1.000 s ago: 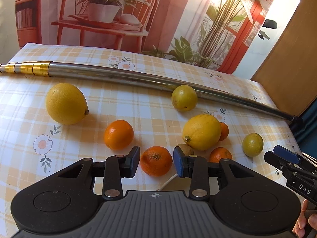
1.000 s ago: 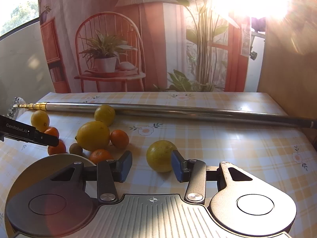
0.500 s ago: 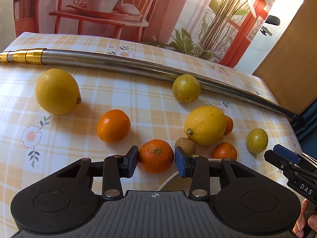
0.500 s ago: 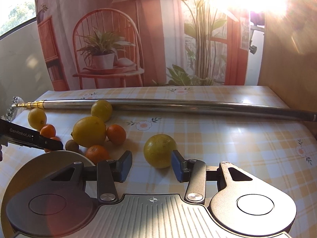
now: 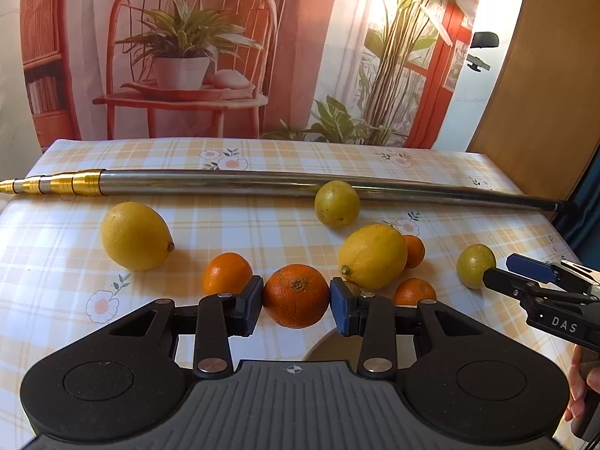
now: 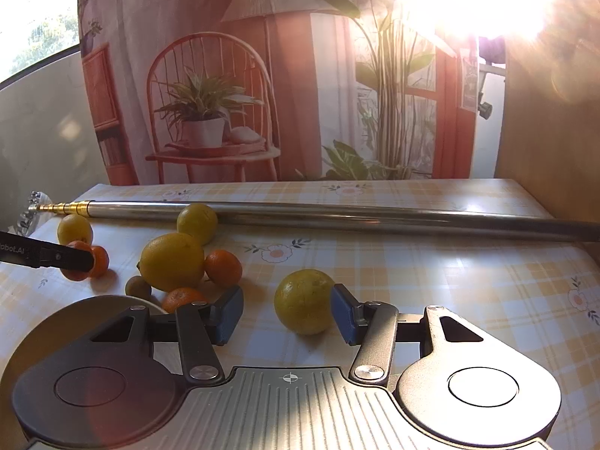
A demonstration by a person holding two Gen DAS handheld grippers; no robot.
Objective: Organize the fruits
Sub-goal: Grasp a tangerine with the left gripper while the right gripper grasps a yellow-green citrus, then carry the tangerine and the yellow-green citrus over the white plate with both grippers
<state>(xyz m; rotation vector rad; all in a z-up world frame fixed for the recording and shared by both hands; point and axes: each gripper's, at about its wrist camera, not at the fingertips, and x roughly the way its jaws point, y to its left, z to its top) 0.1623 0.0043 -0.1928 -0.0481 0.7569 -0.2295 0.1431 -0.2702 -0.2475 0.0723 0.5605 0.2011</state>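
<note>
Oranges number four, lemons two, limes two.

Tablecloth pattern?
Tablecloth: yellow-and-white plaid with small flower prints; clearest in the left wrist view.

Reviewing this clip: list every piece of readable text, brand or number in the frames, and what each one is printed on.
"DAS" – white letters on the side of the right tool, seen from the left wrist camera.
"obot.AI" – white letters on the side of the left tool, seen from the right wrist camera; the start is cut off by the frame edge.
Books on the backdrop shelf: too blurred to read.
</note>
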